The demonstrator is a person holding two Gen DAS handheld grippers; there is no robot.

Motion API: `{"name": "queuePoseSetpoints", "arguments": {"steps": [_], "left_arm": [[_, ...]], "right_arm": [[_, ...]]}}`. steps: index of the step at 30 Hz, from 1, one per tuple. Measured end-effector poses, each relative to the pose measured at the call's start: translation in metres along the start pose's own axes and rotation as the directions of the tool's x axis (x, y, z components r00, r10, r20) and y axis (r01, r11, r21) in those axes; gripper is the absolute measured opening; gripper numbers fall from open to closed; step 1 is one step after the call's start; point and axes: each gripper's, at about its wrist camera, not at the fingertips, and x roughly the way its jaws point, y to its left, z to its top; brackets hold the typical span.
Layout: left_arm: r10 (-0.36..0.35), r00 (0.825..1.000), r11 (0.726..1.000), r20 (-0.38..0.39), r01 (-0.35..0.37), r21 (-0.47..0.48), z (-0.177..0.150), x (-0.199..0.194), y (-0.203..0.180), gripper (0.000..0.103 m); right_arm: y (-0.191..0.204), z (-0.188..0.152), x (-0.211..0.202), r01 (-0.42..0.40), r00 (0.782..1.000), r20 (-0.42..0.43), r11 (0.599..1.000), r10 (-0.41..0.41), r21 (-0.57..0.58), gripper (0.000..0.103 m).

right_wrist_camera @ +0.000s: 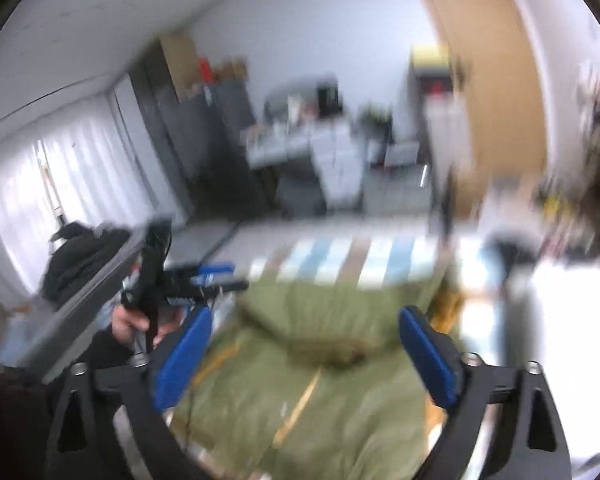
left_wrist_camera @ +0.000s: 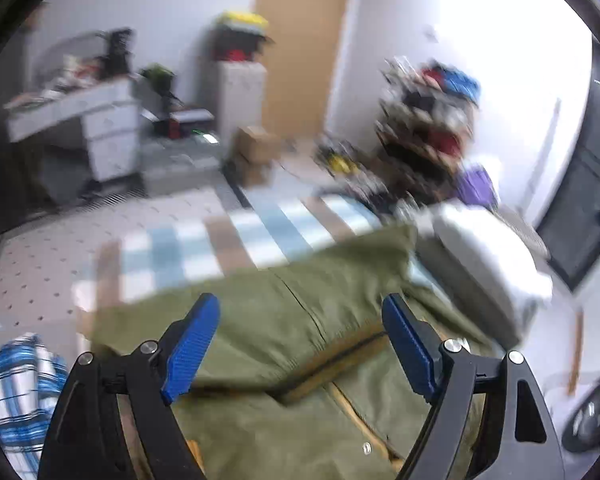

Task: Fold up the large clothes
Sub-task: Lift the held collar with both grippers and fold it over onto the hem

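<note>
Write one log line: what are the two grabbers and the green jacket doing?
left gripper: open, empty | right gripper: open, empty | green jacket: lying partly folded on bed, not held

Both fisheye views are smeared by motion blur, the right wrist view more so, and straight lines bow toward the dark circular rim. Daylight floods in from a blown-out white patch [left_wrist_camera: 512, 80] at the upper right and through pale curtains [right_wrist_camera: 60, 184]. The room is evenly bright with soft shadows.
</note>
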Motion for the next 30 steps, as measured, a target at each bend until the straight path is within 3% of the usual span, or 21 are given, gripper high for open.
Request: {"name": "queuePoseSetpoints", "arguments": {"steps": [3, 5, 8, 10, 12, 13, 15, 16, 18, 20, 23, 25, 26, 27, 30], "left_arm": [[0.060, 0.994, 0.996, 0.090, -0.054, -0.066, 0.004, -0.005, 0.013, 0.102], [0.136, 0.988, 0.988, 0.076, -0.130, -0.079, -0.012, 0.010, 0.017, 0.102], [0.129, 0.991, 0.988, -0.035, -0.131, -0.079, -0.028, 0.053, 0.025, 0.102], [0.123, 0.987, 0.988, -0.100, -0.132, -0.086, -0.045, 0.076, 0.028, 0.102], [0.125, 0.978, 0.985, -0.166, -0.143, -0.100, -0.055, 0.105, 0.033, 0.102], [0.125, 0.973, 0.984, -0.196, -0.147, -0.105, -0.059, 0.110, 0.035, 0.102], [0.144, 0.958, 0.979, -0.246, -0.174, -0.104, -0.073, 0.112, 0.038, 0.102], [0.169, 0.950, 0.979, -0.264, -0.193, -0.070, -0.076, 0.126, 0.041, 0.102], [0.258, 0.913, 0.962, -0.315, -0.274, -0.008, -0.090, 0.126, 0.044, 0.102], [0.255, 0.889, 0.960, -0.380, -0.280, -0.011, -0.106, 0.122, 0.053, 0.102], [0.205, 0.886, 0.966, -0.416, -0.251, -0.059, -0.126, 0.122, 0.068, 0.102], [0.206, 0.882, 0.966, -0.423, -0.251, -0.053, -0.133, 0.116, 0.064, 0.102], [0.214, 0.879, 0.965, -0.425, -0.258, -0.046, -0.137, 0.114, 0.061, 0.102], [0.211, 0.876, 0.966, -0.433, -0.255, -0.046, -0.141, 0.113, 0.058, 0.102], [0.188, 0.871, 0.970, -0.454, -0.237, -0.053, -0.141, 0.103, 0.056, 0.102]], "right_arm": [[0.022, 0.015, -0.033, 0.055, 0.977, 0.211, 0.993, -0.033, -0.100, 0.103], [0.026, 0.023, -0.019, 0.153, 0.959, 0.258, 0.981, -0.118, -0.119, 0.103], [0.006, 0.024, 0.050, 0.188, 0.972, 0.154, 0.979, -0.175, -0.075, 0.103], [-0.015, 0.015, 0.109, 0.249, 0.968, 0.055, 0.968, -0.247, -0.043, 0.103], [-0.043, -0.003, 0.186, 0.267, 0.961, -0.065, 0.962, -0.270, -0.054, 0.103], [-0.052, -0.008, 0.205, 0.283, 0.952, -0.101, 0.957, -0.288, -0.060, 0.103], [-0.077, -0.023, 0.269, 0.317, 0.916, -0.223, 0.942, -0.333, -0.106, 0.103], [-0.083, -0.027, 0.282, 0.330, 0.901, -0.254, 0.936, -0.352, -0.125, 0.103], [-0.112, -0.038, 0.322, 0.400, 0.825, -0.354, 0.897, -0.441, -0.187, 0.103], [-0.135, -0.055, 0.330, 0.432, 0.780, -0.400, 0.877, -0.481, -0.213, 0.103], [-0.169, -0.097, 0.341, 0.445, 0.671, -0.511, 0.843, -0.538, -0.304, 0.103], [-0.188, -0.119, 0.332, 0.398, 0.696, -0.573, 0.897, -0.433, -0.194, 0.103], [-0.200, -0.128, 0.325, 0.389, 0.722, -0.585, 0.916, -0.369, -0.098, 0.103], [-0.210, -0.133, 0.319, 0.382, 0.749, -0.581, 0.924, -0.319, -0.016, 0.103], [-0.222, -0.142, 0.313, 0.370, 0.773, -0.580, 0.926, -0.259, 0.080, 0.103]]}}
